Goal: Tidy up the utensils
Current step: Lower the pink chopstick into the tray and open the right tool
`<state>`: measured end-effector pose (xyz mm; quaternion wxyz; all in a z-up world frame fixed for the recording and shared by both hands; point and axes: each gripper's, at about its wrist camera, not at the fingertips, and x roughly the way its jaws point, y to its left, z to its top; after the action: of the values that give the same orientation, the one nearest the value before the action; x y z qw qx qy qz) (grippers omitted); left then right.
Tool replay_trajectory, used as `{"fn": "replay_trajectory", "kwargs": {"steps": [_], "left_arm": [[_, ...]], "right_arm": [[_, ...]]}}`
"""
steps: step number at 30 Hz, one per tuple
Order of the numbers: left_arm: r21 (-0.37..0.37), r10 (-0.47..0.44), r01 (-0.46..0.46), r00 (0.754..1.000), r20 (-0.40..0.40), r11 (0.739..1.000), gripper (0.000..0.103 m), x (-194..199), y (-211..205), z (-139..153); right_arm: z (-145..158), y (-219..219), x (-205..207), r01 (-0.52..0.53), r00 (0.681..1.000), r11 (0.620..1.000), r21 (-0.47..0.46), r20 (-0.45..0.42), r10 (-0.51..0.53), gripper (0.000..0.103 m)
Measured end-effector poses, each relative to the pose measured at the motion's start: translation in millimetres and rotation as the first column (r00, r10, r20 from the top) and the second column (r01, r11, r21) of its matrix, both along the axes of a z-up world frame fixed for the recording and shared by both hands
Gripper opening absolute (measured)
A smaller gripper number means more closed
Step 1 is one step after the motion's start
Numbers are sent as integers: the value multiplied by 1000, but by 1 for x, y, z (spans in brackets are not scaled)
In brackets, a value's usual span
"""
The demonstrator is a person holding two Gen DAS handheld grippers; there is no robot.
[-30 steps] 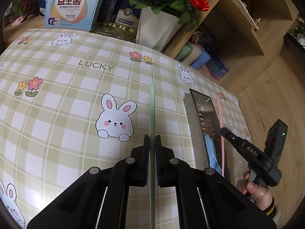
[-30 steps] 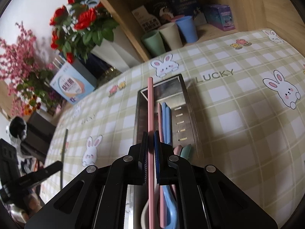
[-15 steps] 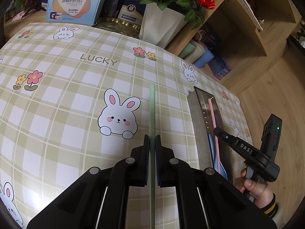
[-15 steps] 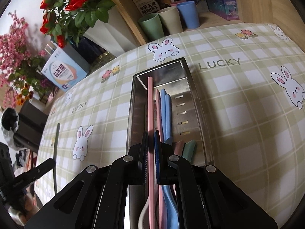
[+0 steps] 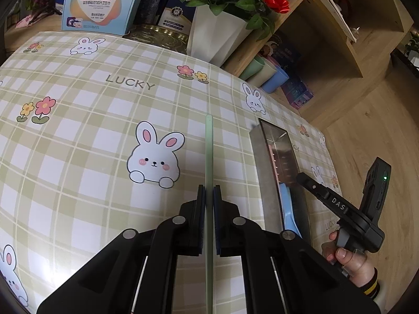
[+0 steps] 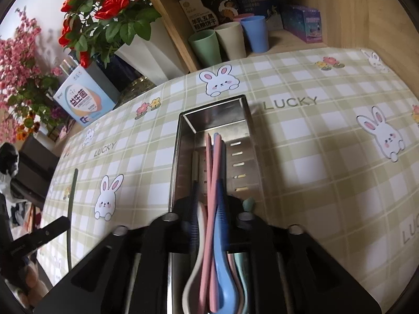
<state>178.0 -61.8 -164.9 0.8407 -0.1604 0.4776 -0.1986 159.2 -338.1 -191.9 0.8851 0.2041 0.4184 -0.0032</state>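
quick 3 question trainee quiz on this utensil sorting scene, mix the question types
1. True or false: the left gripper is shut on the green utensil.
2. Where does the pink utensil lie? A) on the tablecloth B) in the metal tray C) in a cup
3. Fill in: the right gripper jaws are ____.

Key: 1 true; 2 B; 3 open, having just been opening, pink utensil between them.

Open checked tablecloth left of the steel tray; vase, perhaps boxes, crowding its far edge.
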Motion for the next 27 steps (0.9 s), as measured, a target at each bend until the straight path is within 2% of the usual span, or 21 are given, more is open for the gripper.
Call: {"fn": "replay_trajectory", "kwargs": {"steps": [2, 3, 7, 9, 11, 18, 27], "left_arm": [[5, -3, 3, 1000, 3, 1000, 6, -2, -4, 2], [8, -5, 5, 1000, 5, 1000, 6, -3, -6, 3], [14, -14, 14, 1000, 6, 1000, 6, -4, -15, 5], [24, -21, 20, 1000, 11, 1000, 6, -5, -21, 7], [30, -26, 26, 1000, 12, 999, 6, -5, -27, 8], [28, -58, 58, 998, -1, 998, 6, -1, -58, 10], [1, -121, 121, 992, -32, 993, 6, 11, -120, 9]], "right_arm": [[4, -1, -4, -1, 1000, 1000, -5, 12, 1, 35], [6, -2, -6, -2, 1000, 1000, -12, 16, 2, 43], [12, -6, -13, -5, 1000, 999, -42, 26, 6, 59], [15, -9, -16, -5, 999, 999, -54, 32, 6, 75], [19, -12, -19, -3, 999, 997, -76, 43, 6, 87], [24, -29, -26, 4, 999, 993, -117, 50, 2, 87], [16, -61, -34, 53, 998, 994, -94, 47, -48, 87]]}}
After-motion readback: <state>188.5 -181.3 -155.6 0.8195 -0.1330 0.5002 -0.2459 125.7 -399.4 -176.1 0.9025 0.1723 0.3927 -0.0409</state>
